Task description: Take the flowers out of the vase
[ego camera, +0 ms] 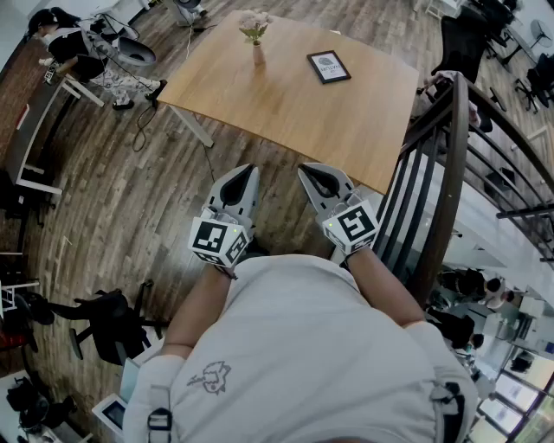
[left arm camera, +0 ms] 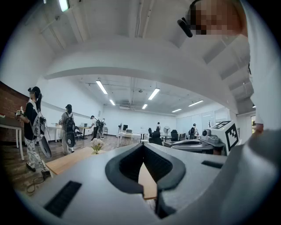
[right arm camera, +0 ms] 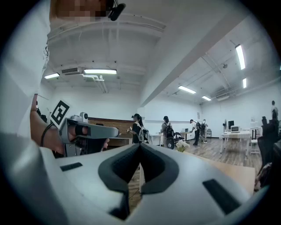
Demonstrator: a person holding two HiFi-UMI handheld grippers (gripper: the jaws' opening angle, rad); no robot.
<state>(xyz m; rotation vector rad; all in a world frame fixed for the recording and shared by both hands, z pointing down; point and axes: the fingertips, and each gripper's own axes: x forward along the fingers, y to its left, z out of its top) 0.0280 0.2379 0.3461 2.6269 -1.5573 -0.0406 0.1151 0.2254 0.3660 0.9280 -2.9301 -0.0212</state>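
A small vase with pale flowers stands on the far part of the wooden table. The flowers also show small and distant in the left gripper view and in the right gripper view. My left gripper and right gripper are held side by side before the table's near edge, well short of the vase. Both point level toward the table. The jaws of the left gripper and of the right gripper meet at the tips with nothing between them.
A dark-framed picture lies on the table right of the vase. A dark stair railing runs close on my right. Cables and a stand lie on the floor left of the table. Several people stand far off.
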